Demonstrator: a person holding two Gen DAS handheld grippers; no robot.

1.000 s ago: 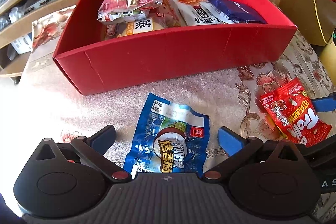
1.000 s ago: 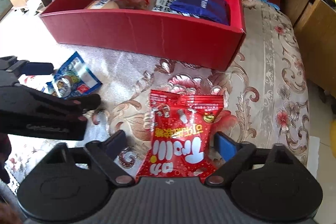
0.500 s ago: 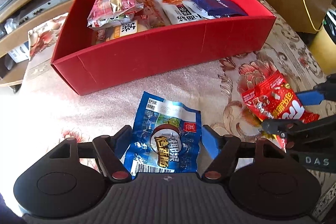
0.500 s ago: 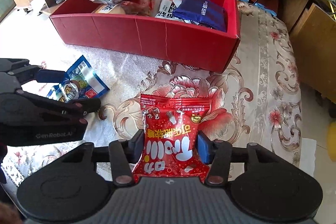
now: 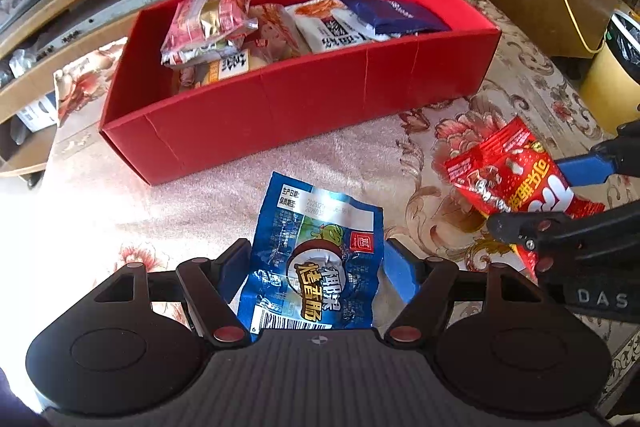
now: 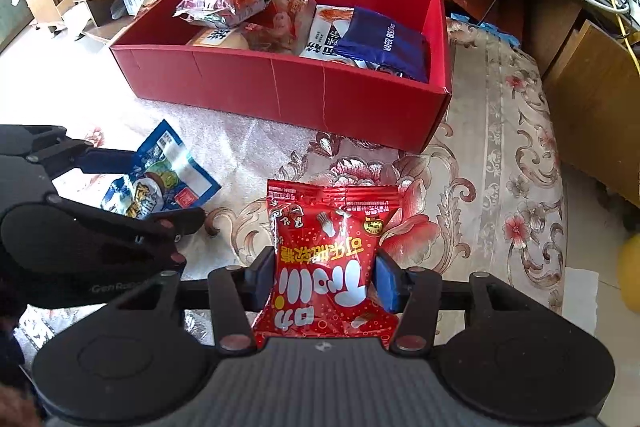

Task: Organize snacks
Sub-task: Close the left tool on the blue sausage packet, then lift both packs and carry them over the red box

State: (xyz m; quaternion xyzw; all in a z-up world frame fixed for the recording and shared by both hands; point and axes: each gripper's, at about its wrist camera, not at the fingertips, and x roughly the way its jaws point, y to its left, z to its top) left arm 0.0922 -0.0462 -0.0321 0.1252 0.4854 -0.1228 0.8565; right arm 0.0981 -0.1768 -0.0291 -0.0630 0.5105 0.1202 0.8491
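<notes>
Crinkled glossy blue packet (image 5: 316, 259), rectangular red cardboard box (image 5: 296, 107)

1. The blue packet's (image 5: 316, 259) lower edge is hidden behind the left tongs' (image 5: 318, 267) body.
2. The red packet's (image 6: 326, 263) bottom is covered likewise in the right wrist view.
3. Snacks low in the red box (image 5: 304, 107) are hidden by its near wall.

Glossy foil snack packets (image 6: 326, 259); matt red cardboard box (image 5: 304, 107); floral cloth (image 6: 500, 187).
</notes>
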